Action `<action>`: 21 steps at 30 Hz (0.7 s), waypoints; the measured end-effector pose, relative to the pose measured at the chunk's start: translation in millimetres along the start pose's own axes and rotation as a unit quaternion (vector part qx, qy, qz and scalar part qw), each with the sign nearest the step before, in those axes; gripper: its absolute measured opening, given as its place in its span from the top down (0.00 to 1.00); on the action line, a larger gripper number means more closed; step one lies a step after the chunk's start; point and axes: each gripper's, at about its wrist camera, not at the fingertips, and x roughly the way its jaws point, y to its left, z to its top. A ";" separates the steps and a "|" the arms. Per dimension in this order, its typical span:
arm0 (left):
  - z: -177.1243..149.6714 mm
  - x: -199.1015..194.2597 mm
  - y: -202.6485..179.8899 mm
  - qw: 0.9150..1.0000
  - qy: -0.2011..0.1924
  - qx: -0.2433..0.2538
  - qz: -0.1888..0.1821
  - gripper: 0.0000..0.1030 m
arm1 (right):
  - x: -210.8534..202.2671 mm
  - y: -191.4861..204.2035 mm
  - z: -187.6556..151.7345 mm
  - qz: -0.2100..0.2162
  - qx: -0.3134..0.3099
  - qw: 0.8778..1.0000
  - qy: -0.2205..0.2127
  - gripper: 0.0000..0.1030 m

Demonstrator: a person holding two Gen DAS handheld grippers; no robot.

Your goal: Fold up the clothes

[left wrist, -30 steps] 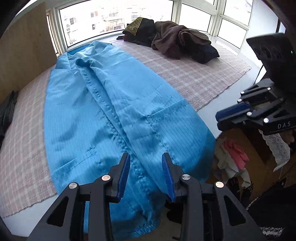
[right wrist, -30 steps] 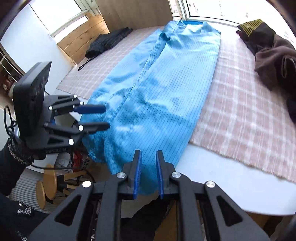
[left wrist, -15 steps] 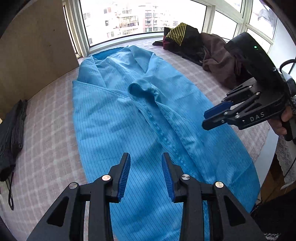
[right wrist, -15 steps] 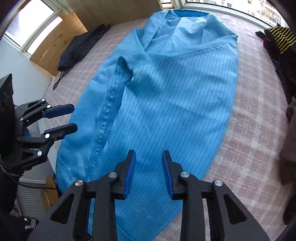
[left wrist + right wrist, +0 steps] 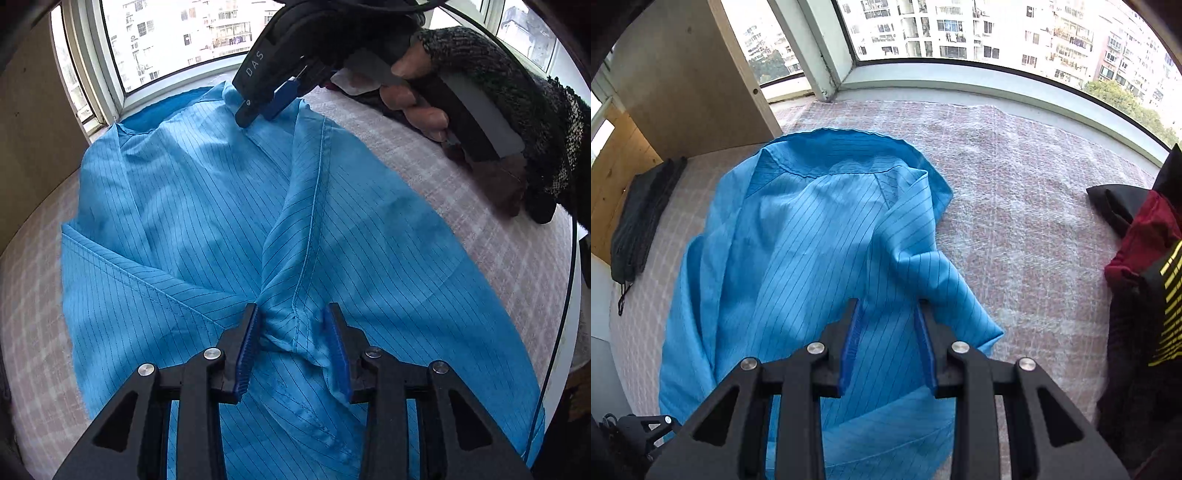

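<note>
The blue coat covers the middle of the tabletop, and a raised fold of it fills the gap between the left tool's spread fingers. The right tool, held in a gloved hand, hangs over the coat's far end and blocks that side. In the right wrist view the pink cloth between coat and window ledge lies bare. Dark clothes crowd the right edge, a black bundle the left, beside a wooden panel.
</note>
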 end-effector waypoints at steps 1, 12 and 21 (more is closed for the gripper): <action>0.2 1.6 1.1 1.000 -0.005 -0.002 -0.003 0.66 | 4.5 -1.1 3.3 -0.017 -0.003 1.000 0.003 0.73; -10.0 -73.3 44.9 0.995 -0.075 -0.062 0.018 0.68 | -1.8 51.1 18.8 0.073 -0.063 0.995 -0.022 0.72; -96.7 -133.9 87.1 0.986 -0.060 -0.153 0.042 0.68 | -14.8 61.9 14.2 0.054 -0.077 0.995 -0.024 0.72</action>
